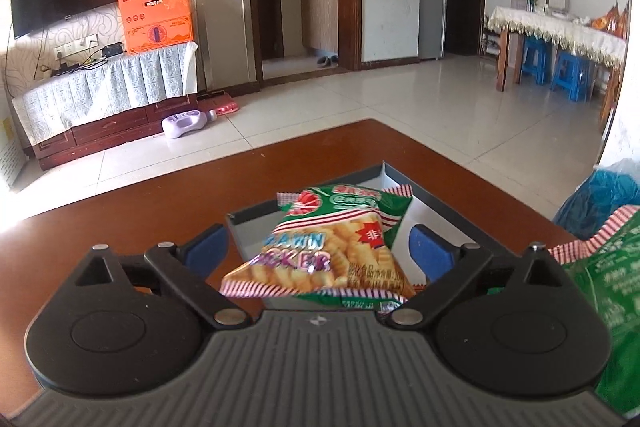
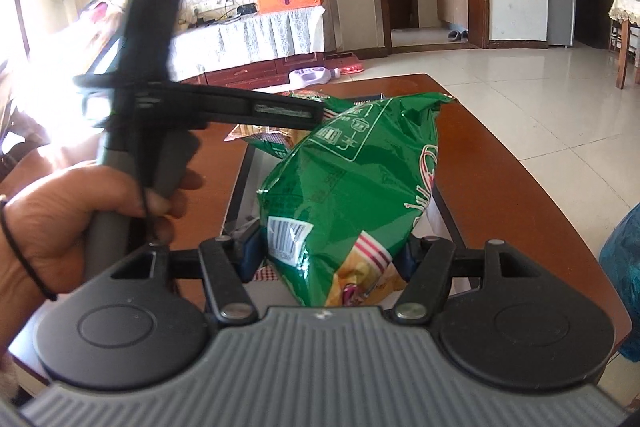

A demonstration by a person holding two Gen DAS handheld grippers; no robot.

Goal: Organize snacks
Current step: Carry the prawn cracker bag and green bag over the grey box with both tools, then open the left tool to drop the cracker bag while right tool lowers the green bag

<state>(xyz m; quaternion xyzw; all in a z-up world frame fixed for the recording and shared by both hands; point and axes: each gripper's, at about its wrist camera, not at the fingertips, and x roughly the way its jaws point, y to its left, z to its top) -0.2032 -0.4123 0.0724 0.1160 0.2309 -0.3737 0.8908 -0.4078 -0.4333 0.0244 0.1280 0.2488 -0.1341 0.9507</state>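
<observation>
Left wrist view shows the left gripper point(image 1: 318, 245) with its blue pads spread wide over a grey box point(image 1: 400, 183) on the brown table point(image 1: 120, 211). A prawn cracker packet point(image 1: 320, 251) lies between the pads, tilted over the box's near edge, and neither pad presses on it, so it looks released. No earlier picture is given, so only the spread jaws can be stated.

Right wrist view shows the right gripper point(image 2: 326, 259) clamped on a second packet point(image 2: 352, 187), green side up, its pads pinching the lower end near the barcode. This packet hangs above the near part of the same box, with the first packet visible beyond it under the left tool, which a hand point(image 2: 80, 211) grips by the handle.

Judged from this, 1 packet is just dropped and 1 is waiting. The next move calls for drawing the left tool clear, then lowering the held packet into free space inside the box before letting go. The first packet may need a nudge, since it rests partly over the rim.
</observation>
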